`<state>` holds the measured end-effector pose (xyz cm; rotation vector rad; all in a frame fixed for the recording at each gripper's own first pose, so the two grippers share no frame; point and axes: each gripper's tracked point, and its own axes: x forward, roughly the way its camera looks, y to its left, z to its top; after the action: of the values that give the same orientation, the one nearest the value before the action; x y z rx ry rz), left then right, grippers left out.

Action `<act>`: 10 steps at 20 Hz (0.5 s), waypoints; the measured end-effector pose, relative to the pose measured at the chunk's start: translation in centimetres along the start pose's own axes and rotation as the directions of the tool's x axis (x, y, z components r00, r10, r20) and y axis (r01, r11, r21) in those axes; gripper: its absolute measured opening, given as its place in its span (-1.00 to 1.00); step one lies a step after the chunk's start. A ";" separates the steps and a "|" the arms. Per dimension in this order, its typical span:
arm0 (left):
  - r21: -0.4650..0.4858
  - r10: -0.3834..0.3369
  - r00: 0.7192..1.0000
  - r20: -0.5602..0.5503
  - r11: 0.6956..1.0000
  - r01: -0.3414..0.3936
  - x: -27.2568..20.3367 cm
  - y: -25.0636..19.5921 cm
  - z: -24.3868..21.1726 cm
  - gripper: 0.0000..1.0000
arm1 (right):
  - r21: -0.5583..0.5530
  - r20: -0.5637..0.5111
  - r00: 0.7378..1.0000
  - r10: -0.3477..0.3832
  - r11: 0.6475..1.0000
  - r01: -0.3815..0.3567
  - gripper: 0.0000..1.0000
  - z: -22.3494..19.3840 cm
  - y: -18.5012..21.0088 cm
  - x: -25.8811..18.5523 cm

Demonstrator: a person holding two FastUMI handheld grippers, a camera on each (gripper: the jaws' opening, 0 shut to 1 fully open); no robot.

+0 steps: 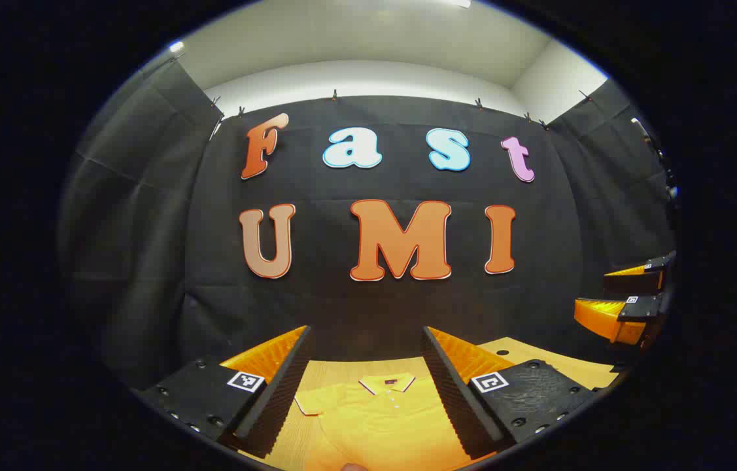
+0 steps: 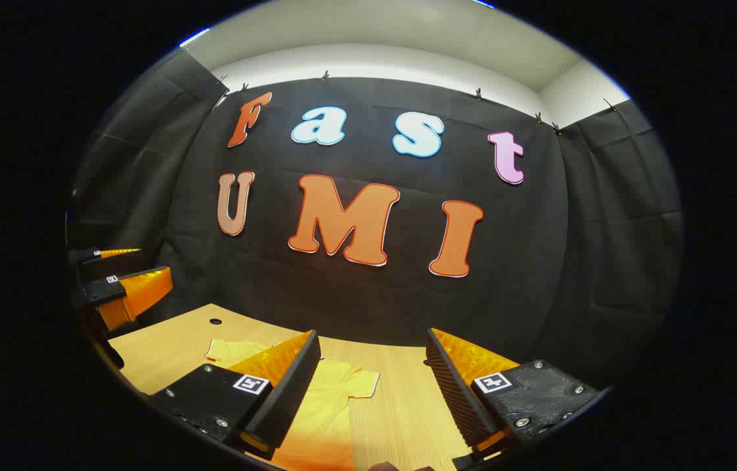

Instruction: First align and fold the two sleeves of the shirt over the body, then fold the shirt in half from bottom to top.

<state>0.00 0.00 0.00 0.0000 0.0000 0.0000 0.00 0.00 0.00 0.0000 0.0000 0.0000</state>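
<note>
The shirt is lying flat on the wooden table, collar toward the booth's back wall and both short sleeves spread out to the sides; in the right gripper view its right sleeve is showing just beyond the body. Nothing looks folded, so the first step, bringing the sleeves over the body, seems not yet begun.

The left gripper is hovering above the chest with its jaws wide apart and nothing between them. The right gripper is hanging over the shirt's right side, jaws equally apart and empty. Each gripper is also appearing at the edge of the other's view, held well off the cloth.

The next move probably calls for lowering each gripper to a sleeve edge and pinching only the top layer. A small round hole is sitting in the table beyond the shirt; nothing seems to be blocking the fold.
</note>
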 end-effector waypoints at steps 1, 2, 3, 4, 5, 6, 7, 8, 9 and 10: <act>-0.006 0.007 1.000 -0.001 1.000 -0.007 0.1 0.1 -0.3 0.97 | -0.002 0.002 1.000 0.005 1.000 -0.005 0.89 -0.3 0.1 0.3; -0.002 0.015 1.000 -0.004 1.000 -0.015 0.2 -0.1 -0.6 0.98 | -0.006 0.004 1.000 0.010 1.000 -0.010 0.96 -0.5 0.3 0.7; 0.008 0.018 1.000 -0.007 1.000 -0.018 0.3 -0.5 -0.9 0.98 | -0.008 0.010 1.000 0.018 1.000 -0.018 0.96 -0.8 0.3 1.2; 0.017 0.015 1.000 0.000 1.000 -0.015 0.6 -1.0 -0.7 0.98 | -0.009 0.009 1.000 0.026 1.000 -0.026 0.96 -1.2 0.4 1.8; 0.029 0.015 1.000 0.010 0.999 -0.015 1.0 -1.4 -0.3 0.98 | -0.006 0.007 0.999 0.041 0.999 -0.041 0.96 -1.7 0.5 2.4; 0.041 0.018 1.000 0.015 0.999 -0.019 1.5 -1.9 0.1 0.97 | -0.005 0.004 0.999 0.052 0.999 -0.052 0.96 -1.9 0.6 3.2; 0.051 0.031 0.999 0.020 0.998 -0.032 1.9 -1.9 0.4 0.97 | -0.003 -0.004 0.998 0.065 0.998 -0.065 0.96 -2.2 0.6 3.9; 0.051 0.040 0.999 0.032 0.998 -0.042 2.4 -2.0 0.7 0.96 | 0.001 -0.002 0.997 0.077 0.997 -0.077 0.96 -2.2 0.6 4.7; 0.053 0.050 0.998 0.040 0.997 -0.052 2.8 -2.4 0.9 0.95 | 0.011 -0.002 0.997 0.082 0.997 -0.082 0.96 -2.1 0.3 5.4; 0.054 0.066 0.997 0.037 0.996 -0.068 3.3 -2.6 1.0 0.96 | 0.025 -0.002 0.995 0.101 0.995 -0.101 0.96 -2.1 0.4 6.0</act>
<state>3.25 -2.56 1.00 0.0554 -0.0348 0.0672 6.01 0.38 -2.15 0.0249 0.0035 0.1009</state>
